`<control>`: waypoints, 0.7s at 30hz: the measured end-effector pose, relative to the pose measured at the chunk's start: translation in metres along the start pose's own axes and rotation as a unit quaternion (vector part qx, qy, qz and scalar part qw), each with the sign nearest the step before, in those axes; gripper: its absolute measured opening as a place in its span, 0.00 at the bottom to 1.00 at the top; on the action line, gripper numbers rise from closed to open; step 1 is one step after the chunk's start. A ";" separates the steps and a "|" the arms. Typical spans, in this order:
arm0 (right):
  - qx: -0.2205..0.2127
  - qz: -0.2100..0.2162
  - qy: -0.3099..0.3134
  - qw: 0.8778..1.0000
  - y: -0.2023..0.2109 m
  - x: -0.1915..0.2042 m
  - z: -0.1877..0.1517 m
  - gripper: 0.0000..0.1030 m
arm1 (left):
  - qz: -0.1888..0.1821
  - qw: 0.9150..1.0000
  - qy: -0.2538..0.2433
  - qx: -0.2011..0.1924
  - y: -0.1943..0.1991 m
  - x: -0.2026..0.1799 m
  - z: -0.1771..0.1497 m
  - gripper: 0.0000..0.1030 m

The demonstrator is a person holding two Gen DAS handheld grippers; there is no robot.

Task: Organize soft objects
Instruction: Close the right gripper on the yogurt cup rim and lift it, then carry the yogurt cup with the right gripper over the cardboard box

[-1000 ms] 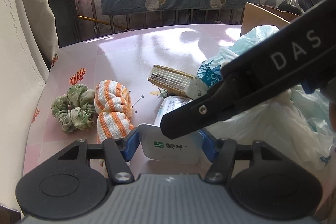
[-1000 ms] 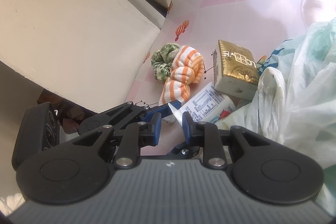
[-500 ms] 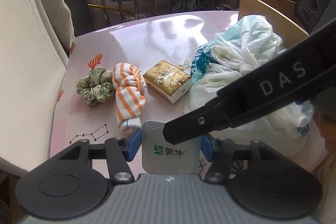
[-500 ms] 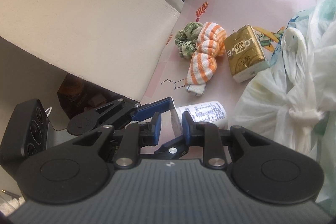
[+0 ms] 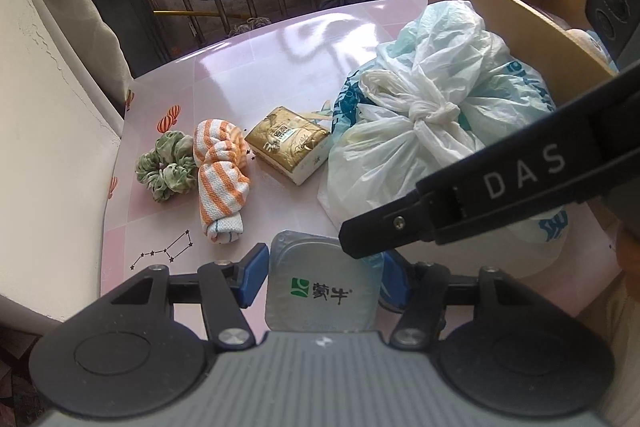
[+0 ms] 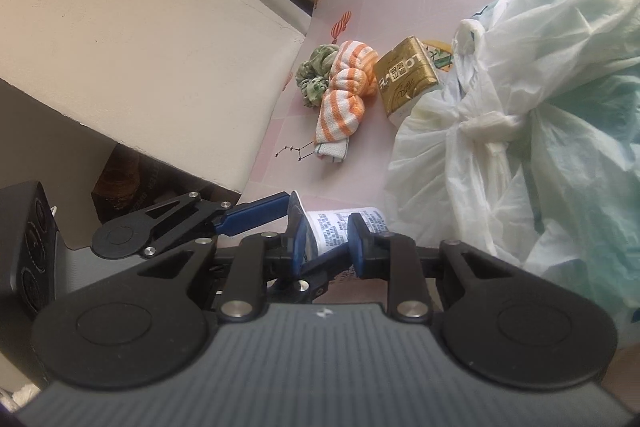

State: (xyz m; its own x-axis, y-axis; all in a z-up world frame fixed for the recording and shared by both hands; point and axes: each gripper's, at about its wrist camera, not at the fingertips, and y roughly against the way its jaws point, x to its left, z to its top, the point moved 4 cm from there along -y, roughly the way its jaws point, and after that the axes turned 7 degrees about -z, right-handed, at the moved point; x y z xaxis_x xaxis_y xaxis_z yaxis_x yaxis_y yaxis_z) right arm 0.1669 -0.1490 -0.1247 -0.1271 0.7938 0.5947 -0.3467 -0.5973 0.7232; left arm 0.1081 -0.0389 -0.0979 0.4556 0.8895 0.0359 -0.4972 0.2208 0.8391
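Scrunchie [image 5: 166, 169], towel [image 5: 222, 183], tissue pack [image 5: 288, 149], bags [image 5: 436, 123] in a row; box [image 5: 520, 23] probably behind.

The left gripper [image 5: 322, 269] has a grey ribbed housing with a small white mark at its front edge. Two matte black plates flank it, each pressed with a shallow round disc. From them run black linkage bars pinned with silver round-headed screws, ending in bright blue finger pads [image 5: 252, 273]. The right gripper [image 6: 326, 243] is built the same: grey ribbed body, black disc plates, silver pivot screws, blue pads. Seen from the left wrist camera, its long black finger arm carries the white letters "DAS" and a small silver screw near its tip. A dark boxy block with round recesses sits behind each gripper.
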 end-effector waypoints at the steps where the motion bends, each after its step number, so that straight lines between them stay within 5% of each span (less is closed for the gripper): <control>1: -0.002 -0.001 -0.002 1.000 0.002 -0.002 0.000 0.22 | -0.004 1.000 0.001 -0.005 0.002 -0.001 0.000 0.62; 11: -0.024 -0.006 -0.012 1.000 0.013 -0.012 -0.003 0.22 | -0.020 0.998 -0.004 -0.062 0.024 -0.006 -0.017 0.75; 21: -0.030 -0.030 -0.032 0.999 -0.001 -0.013 0.008 0.22 | -0.034 0.996 0.002 -0.080 0.003 0.002 -0.020 0.73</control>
State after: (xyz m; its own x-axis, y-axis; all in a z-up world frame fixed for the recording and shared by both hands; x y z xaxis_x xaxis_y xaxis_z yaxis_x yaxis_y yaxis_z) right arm 0.1762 -0.1596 -0.1301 -0.0460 0.8174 0.5742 -0.4071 -0.5402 0.7365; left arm 0.0931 -0.0281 -0.1065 0.4895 0.8718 -0.0203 -0.5764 0.3409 0.7427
